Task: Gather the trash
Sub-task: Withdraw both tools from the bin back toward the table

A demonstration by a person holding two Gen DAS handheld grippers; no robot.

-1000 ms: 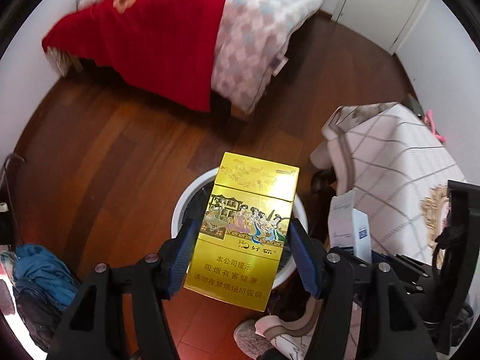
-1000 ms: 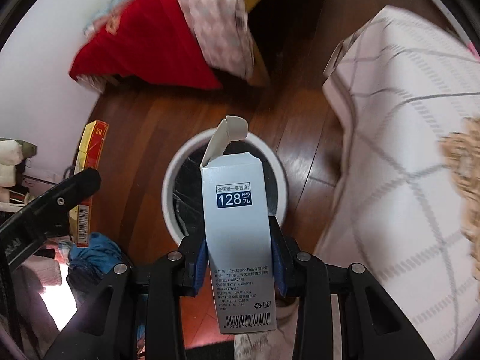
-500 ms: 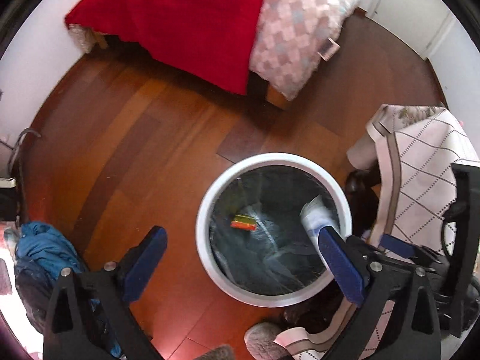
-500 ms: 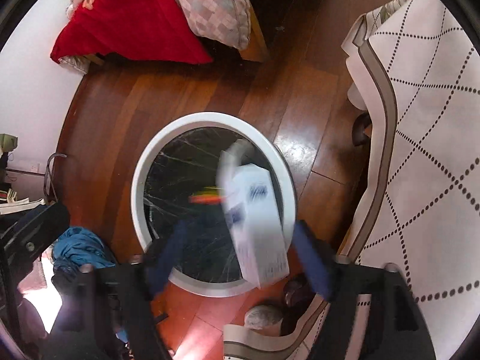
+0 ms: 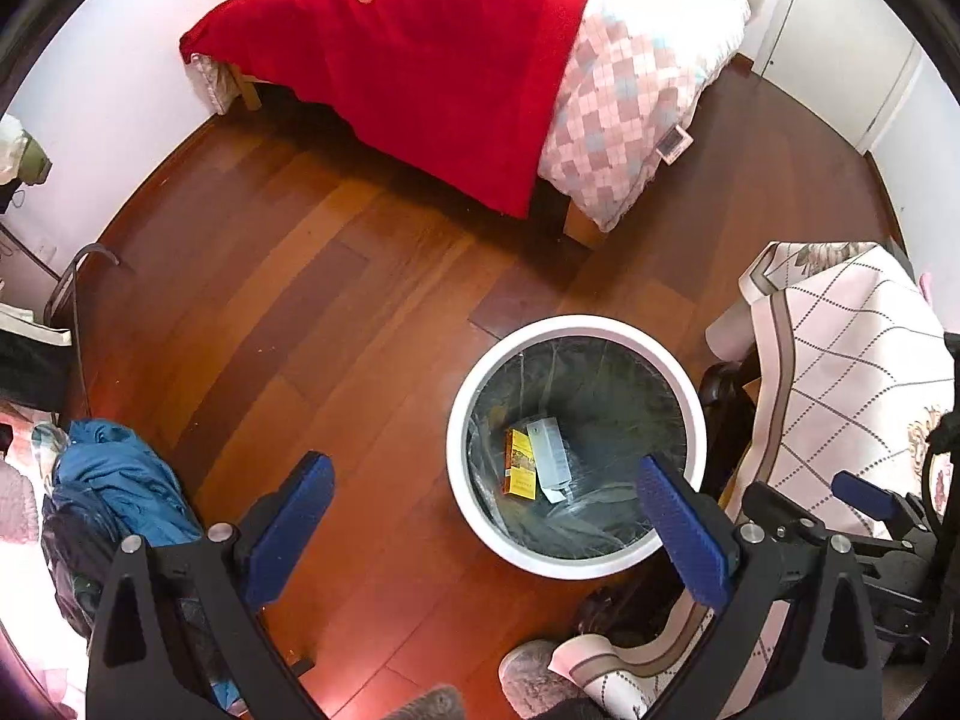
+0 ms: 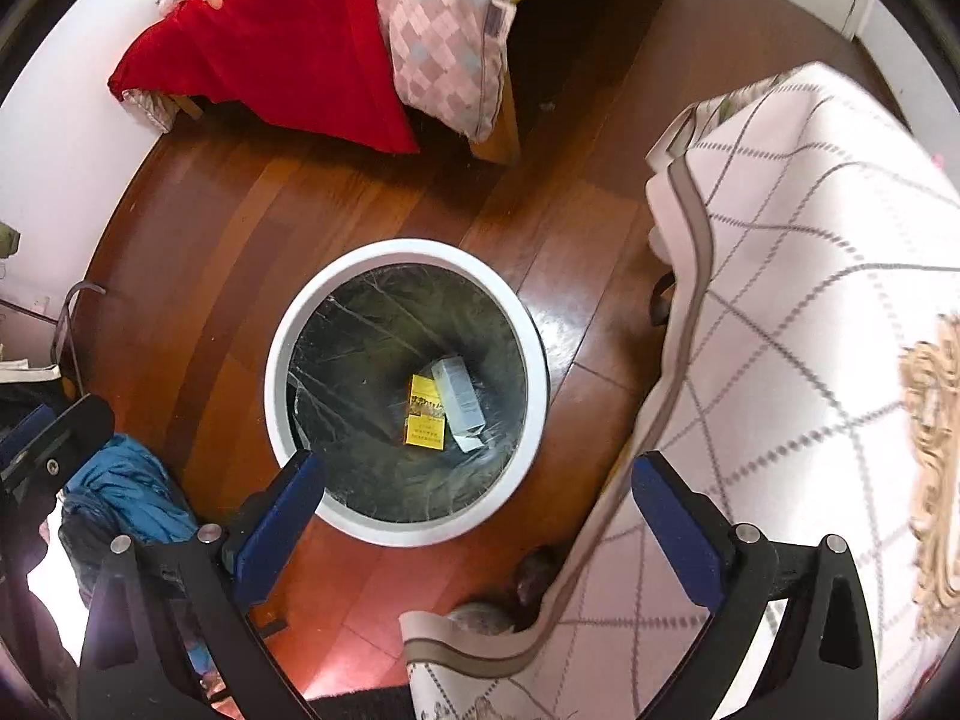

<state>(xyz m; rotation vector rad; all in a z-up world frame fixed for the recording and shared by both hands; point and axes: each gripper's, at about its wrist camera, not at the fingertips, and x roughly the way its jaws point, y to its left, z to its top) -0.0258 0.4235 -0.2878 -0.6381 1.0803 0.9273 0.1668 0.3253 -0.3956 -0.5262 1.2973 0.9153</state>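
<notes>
A round white trash bin (image 5: 684, 369) (image 6: 282, 330) with a dark liner stands on the wooden floor. A yellow cigarette box (image 5: 519, 463) (image 6: 425, 412) and a white carton (image 5: 549, 457) (image 6: 458, 393) lie side by side at its bottom. My left gripper (image 5: 483, 525) is open and empty, above the bin's near left rim. My right gripper (image 6: 477, 519) is open and empty, above the bin's near rim. The right gripper also shows at the right edge of the left wrist view (image 5: 864, 495).
A bed with a red blanket (image 5: 420, 54) (image 6: 270, 42) and a checked quilt (image 5: 624, 114) stands at the back. A white patterned cloth (image 5: 852, 360) (image 6: 810, 300) covers furniture right of the bin. Blue clothes (image 5: 114, 480) (image 6: 120, 480) lie at left.
Both grippers opened. The yellow cigarette box left my left gripper and the white carton left my right one. Both fell into the bin and now lie at its bottom.
</notes>
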